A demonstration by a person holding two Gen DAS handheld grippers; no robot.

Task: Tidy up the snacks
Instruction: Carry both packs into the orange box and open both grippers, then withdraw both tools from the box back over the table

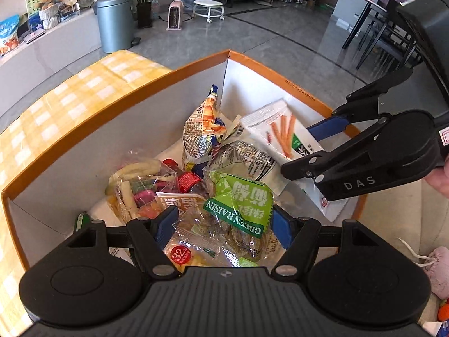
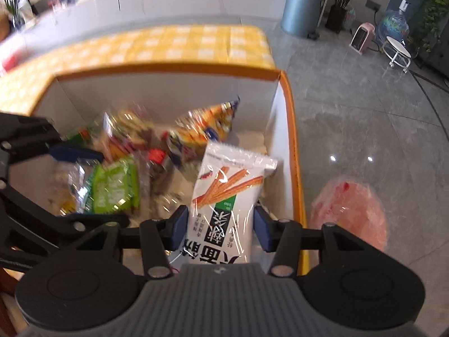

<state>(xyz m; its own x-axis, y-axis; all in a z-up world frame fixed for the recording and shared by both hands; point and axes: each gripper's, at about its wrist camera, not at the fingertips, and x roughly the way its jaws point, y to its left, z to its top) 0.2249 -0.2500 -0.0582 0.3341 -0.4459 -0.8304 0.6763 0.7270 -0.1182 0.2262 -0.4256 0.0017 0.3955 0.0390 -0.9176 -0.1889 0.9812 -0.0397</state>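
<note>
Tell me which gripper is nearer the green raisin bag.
Left. The left gripper hangs right over the green raisin bag, which lies between its open fingers. The right gripper is off to the side, around the white snack pack.
</note>
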